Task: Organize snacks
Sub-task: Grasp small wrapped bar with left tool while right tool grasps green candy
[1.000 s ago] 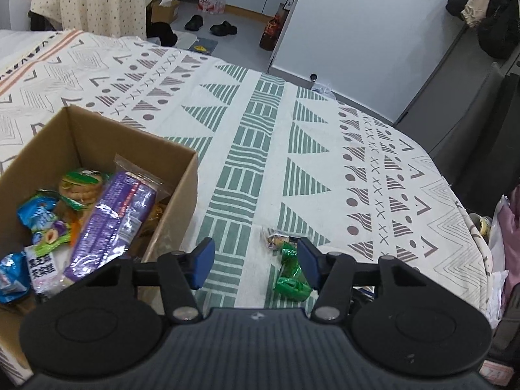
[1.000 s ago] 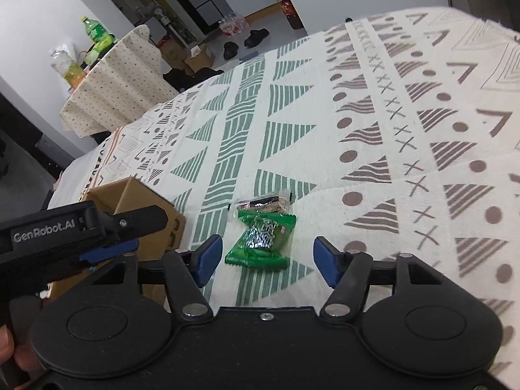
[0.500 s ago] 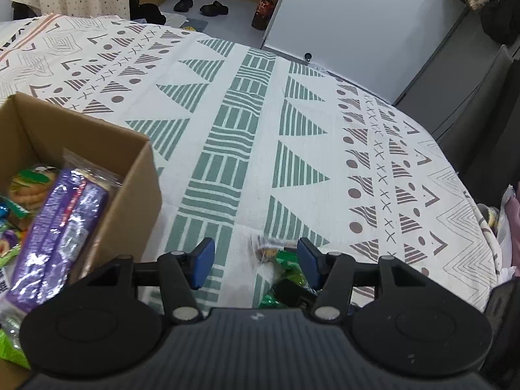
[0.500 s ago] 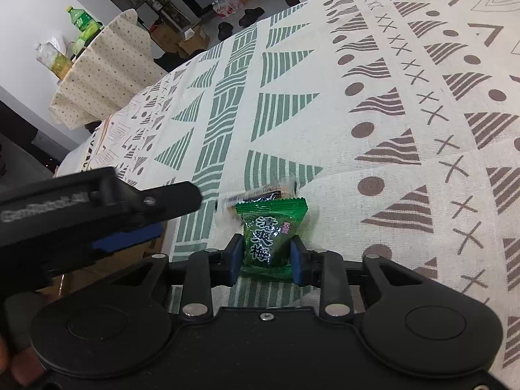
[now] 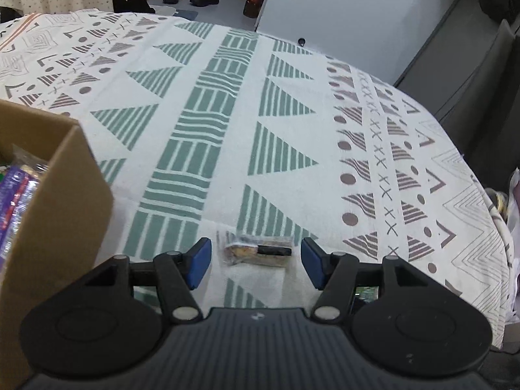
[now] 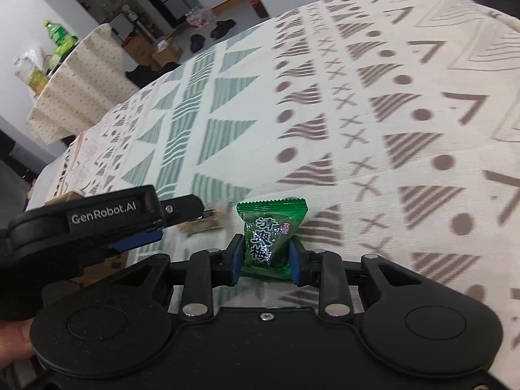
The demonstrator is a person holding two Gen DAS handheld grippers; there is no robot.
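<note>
Our right gripper (image 6: 266, 256): clamped on a green foil snack packet (image 6: 269, 234). Our left gripper (image 5: 256, 261): fingers apart around a small clear-wrapped brown snack (image 5: 258, 249) on the patterned cloth (image 5: 227, 123).

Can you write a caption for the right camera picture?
Right gripper pinches a green candy packet above the patterned tablecloth.

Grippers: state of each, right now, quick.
Left gripper: open, empty, fingers either side of the small clear-wrapped snack on the cloth.
Right gripper: shut on the green candy packet.

The left gripper (image 6: 182, 224) is showing "GenRobot.AI" in white; the green plum candy packet (image 6: 269, 230) is reading "清爽梅"
</note>
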